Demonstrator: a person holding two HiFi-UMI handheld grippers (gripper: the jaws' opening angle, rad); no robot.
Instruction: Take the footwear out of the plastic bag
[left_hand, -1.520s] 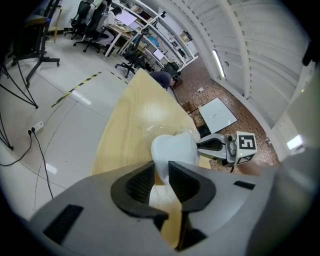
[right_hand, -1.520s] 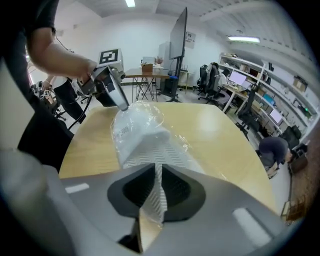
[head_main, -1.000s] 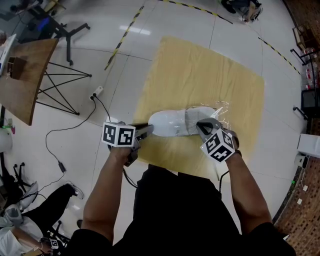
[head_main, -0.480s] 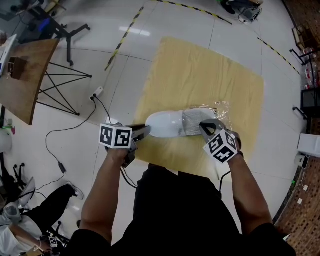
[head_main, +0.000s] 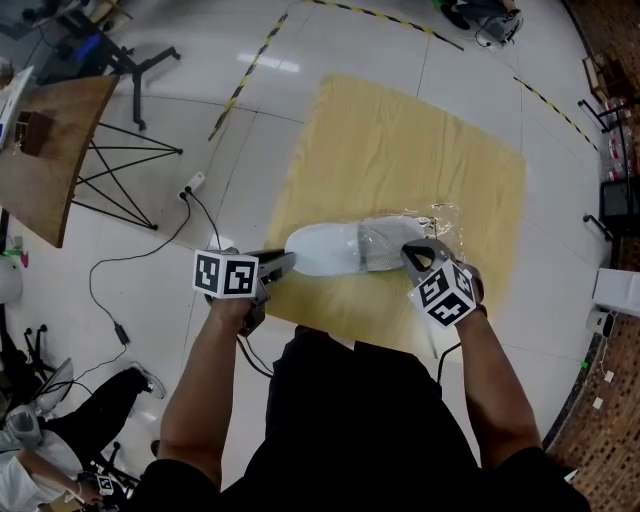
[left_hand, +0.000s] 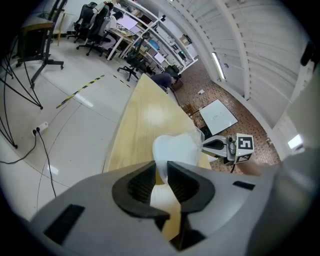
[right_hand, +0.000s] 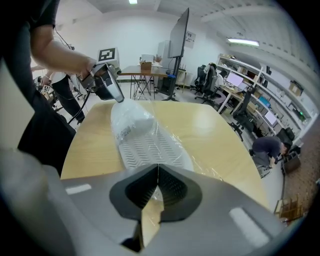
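shoe: white sneaker (head_main: 328, 248) lay across the near part of the bench (head_main: 400, 140), toe end toward the left gripper, treaded sole facing the right gripper view.
bag: clear plastic bag (head_main: 442, 222) covered the shoe's right part; toe end was bare, outside the film.
l gripper: left gripper (head_main: 285, 263) was clamped on the shoe's toe edge, white rim pinched btwn the pads, jaws partway apart around it.
r gripper: right gripper (head_main: 416, 253) was clenched tight on a fold of the bag film at the shoe's other end, angled steeply down.
spacing: grippers were at opposite ends of the shoe, w/ shoe and film stretched btwn them.
floor: power strip (head_main: 193, 185) and cable lay left of the bench.
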